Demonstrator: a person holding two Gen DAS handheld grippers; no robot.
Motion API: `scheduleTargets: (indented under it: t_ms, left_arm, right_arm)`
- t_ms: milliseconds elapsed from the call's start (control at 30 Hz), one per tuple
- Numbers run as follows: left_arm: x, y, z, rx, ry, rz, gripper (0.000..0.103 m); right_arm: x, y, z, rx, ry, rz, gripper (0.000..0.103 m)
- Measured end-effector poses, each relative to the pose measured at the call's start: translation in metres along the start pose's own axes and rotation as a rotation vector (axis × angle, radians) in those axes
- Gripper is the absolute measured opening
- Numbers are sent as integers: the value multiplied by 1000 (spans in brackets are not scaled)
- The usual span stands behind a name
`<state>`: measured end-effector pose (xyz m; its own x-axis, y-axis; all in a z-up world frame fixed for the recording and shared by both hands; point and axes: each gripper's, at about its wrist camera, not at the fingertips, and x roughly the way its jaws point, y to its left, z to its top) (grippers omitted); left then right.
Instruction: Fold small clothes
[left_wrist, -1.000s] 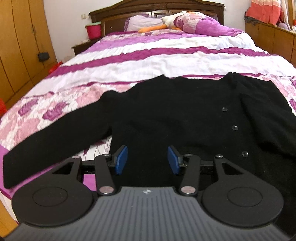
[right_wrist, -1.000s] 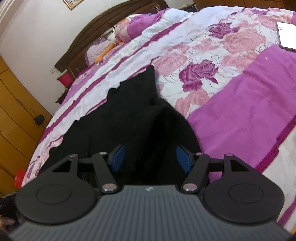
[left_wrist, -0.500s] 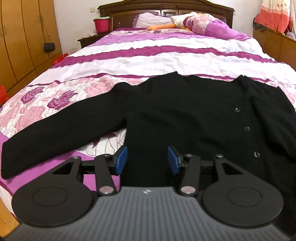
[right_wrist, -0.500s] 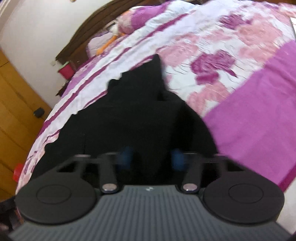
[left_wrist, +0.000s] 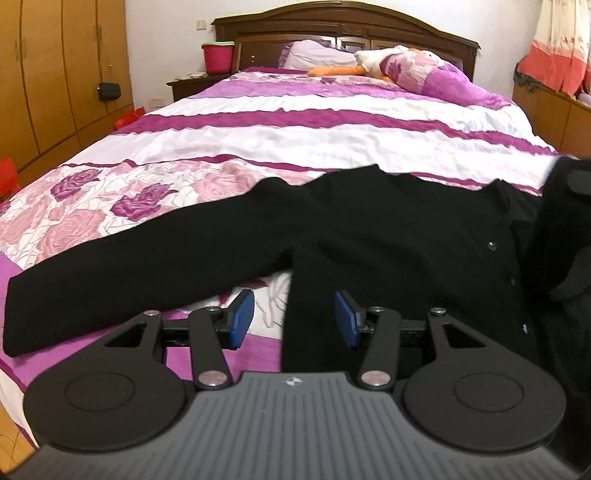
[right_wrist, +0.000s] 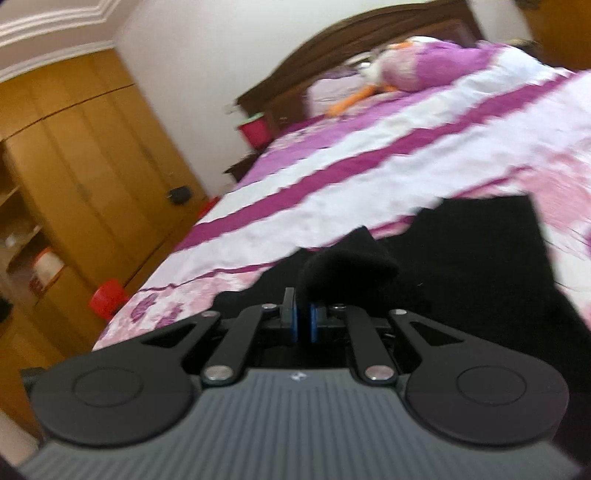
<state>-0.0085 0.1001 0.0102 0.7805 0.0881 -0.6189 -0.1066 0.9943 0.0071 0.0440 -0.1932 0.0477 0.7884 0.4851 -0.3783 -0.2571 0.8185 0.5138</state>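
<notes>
Left gripper (left_wrist: 294, 319) hovered low over the near hem of the black cardigan (left_wrist: 388, 236), blue pads spread wide, nothing between them. Had barely shifted over the last second apart from a slight drop in view. Ahead of it lay the left sleeve (left_wrist: 129, 269), stretched flat across the floral bedspread (left_wrist: 110, 206) toward the bed's edge, not yet folded. Further right, the cardigan body lay face up in the middle of the bed, buttons (left_wrist: 491, 245) running down the placket.

Right gripper (right_wrist: 303, 323) had changed most: open over the garment a second earlier, now clenched tight on a bunched fold of black fabric (right_wrist: 347, 267), probably the right sleeve or side edge. Lifted and swung quickly, judging by the blurred, tilted right wrist view. From the left wrist view, seen as a dark raised mass at the far right (left_wrist: 565, 221), apparently carried over the cardigan body.

Suggested the first fold was under way: right side being brought across the front. Left sleeve remained as the likely next piece. Risk of the knit slipping or bunching unevenly on landing.
</notes>
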Motion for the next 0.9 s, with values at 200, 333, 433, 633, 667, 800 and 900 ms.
scheduleTargets:
  t_ms: [200,333,433,633,667,800,900]
  left_arm:
    - [3,9,1,-30,3,2,54]
    - [5,9,4,-38,13,-17,54]
    - [7,6,9,-45,14,-39,54]
    - [18,-14,25,-16,8,-119,54]
    - [23,-19,28,-6,11,-131,54]
    - [45,-36,33,7,29,-170,54]
    - [65,-49,34,22,42,-167,54]
  right_arm:
    - [58,27,-2,-27,108,80,14]
    - [64,30,-10,-54,128,40,16]
    - [50,22,-12,-59,116,41,44]
    - [22,-15,-13,-89,74,-57,48]
    - [18,-25,-12,-84,70,-90,48]
    - [3,-65,-9,-38,51,-207,48]
    - [-6,-97,-3,-20,23,-296,48]
